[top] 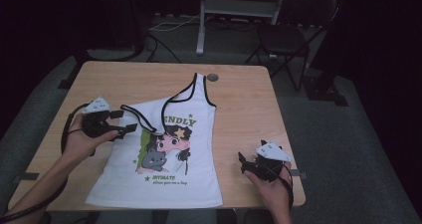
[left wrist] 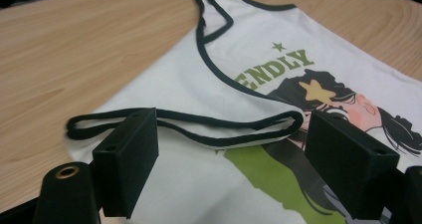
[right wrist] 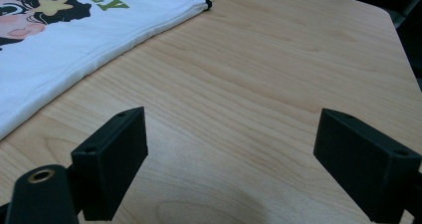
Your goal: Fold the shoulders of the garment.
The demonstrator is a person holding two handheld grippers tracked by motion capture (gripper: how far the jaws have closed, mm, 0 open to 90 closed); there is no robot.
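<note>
A white tank top [top: 164, 154] with black trim and a cartoon print lies flat on the wooden table [top: 99, 79]. Its left strap [top: 137, 115] is folded down across the chest; the other strap [top: 201, 87] points to the far edge. My left gripper [top: 122, 121] is open at the shirt's left side, its jaws either side of the folded strap [left wrist: 199, 129] and just short of it. My right gripper [top: 242, 162] is open over bare wood right of the shirt [right wrist: 59, 40], nothing between its jaws.
A small round cap [top: 213, 77] sits in the table near the far edge. A black folding chair [top: 281, 40] and a metal stand [top: 201, 30] are behind the table. Bare wood [right wrist: 259, 84] stretches right of the shirt.
</note>
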